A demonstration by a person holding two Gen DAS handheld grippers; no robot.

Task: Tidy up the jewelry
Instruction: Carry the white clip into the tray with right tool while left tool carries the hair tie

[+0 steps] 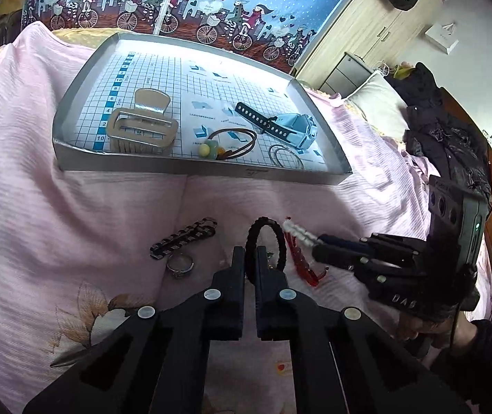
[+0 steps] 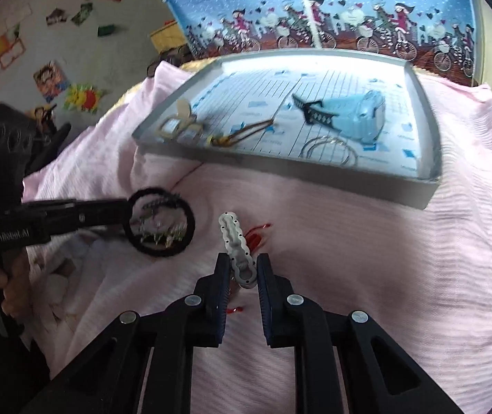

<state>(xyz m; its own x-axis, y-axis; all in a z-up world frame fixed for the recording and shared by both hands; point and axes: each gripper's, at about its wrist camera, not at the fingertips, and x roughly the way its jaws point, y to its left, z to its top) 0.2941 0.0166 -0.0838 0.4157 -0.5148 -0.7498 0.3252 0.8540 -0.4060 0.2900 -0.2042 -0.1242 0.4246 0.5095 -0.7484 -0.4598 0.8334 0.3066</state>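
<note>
1. Left on the bed: one dark link bracelet [image 1: 184, 238] and one silver ring [image 1: 180, 266] lie loose on the pink bedspread [image 1: 73, 214], not yet sorted.
2. My left tool [image 1: 250, 254] pinches one black beaded bracelet [image 1: 267, 241] by its near edge; the loop stands up off the fabric, I judge so it can be carried to the tray.
3. My right tool [image 2: 242, 265] is closed on one white hair clip [image 2: 237, 241] at its spring end, leaving the long jaw end free ahead. One red piece [image 1: 302, 262] lies under it on the bedspread; its kind I cannot tell.
4. The tray [image 1: 204, 169] sits beyond, on the bed. Counted inside, left to right: one beige claw clip [image 1: 142, 127], one brown cord with beads [image 1: 228, 143], one blue watch [image 1: 280, 126], thin wire bangles [image 1: 285, 158], number unclear.
5. Judgement: the tray is the collecting place; four pieces remain outside it, two of them gripped.
</note>
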